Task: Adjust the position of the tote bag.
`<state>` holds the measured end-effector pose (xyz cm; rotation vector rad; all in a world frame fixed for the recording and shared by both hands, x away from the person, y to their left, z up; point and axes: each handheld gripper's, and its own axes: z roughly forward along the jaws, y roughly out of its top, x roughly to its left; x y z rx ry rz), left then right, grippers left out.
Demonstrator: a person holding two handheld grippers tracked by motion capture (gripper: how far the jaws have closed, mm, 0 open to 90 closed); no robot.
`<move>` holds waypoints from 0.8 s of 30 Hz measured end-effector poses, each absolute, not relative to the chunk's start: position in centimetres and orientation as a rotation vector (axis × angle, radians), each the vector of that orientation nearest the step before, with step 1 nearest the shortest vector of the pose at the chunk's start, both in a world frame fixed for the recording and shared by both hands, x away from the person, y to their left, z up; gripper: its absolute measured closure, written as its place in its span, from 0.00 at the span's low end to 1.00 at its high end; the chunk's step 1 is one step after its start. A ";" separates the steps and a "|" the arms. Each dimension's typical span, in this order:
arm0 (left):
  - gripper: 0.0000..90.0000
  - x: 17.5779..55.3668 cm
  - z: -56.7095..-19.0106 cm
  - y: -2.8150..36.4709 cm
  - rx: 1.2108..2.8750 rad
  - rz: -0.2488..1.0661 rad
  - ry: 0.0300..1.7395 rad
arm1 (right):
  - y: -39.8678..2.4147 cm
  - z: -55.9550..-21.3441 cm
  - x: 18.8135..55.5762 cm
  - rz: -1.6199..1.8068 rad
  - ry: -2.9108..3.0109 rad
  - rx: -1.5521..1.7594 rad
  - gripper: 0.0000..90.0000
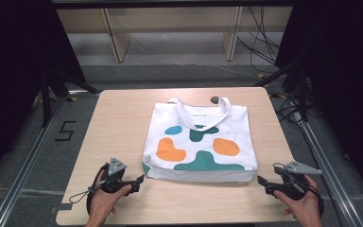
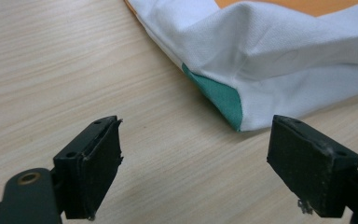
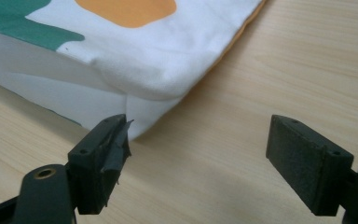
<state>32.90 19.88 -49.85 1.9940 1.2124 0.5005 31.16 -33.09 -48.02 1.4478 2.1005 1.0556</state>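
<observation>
1. Two grippers poised at near corners of tote bag [image 1: 200, 142], flat on wooden table [image 1: 118, 123], handles away from person.
2. Left gripper [image 1: 139, 180] just off bag's near-left corner; jaws wide open, nothing between.
3. Right gripper [image 1: 262, 181] just off near-right corner; jaws likewise open, empty.
4. Step, prob.: approach before pinching both corners.
5. Next: ease fwd, straddle fabric edge, close.
6. Bag: white woven cloth w/ teal & orange blobs, soft, slightly puffed at bottom fold.

tote bag [image 1: 199, 142] flat mid-table [image 1: 123, 118] | left gripper [image 1: 139, 180] near its left corner | right gripper [image 1: 261, 181] near right corner, both apart from it
</observation>
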 end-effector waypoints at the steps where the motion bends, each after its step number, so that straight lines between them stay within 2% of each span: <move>1: 0.19 32.9 -49.9 19.8 1.984 0.510 1.218 | -33.3 -48.0 31.3 1.056 2.115 1.390 0.25; 24: 0.29 33.2 -50.0 18.8 2.077 0.448 1.114 | -30.8 -47.2 31.1 1.188 2.134 1.320 0.29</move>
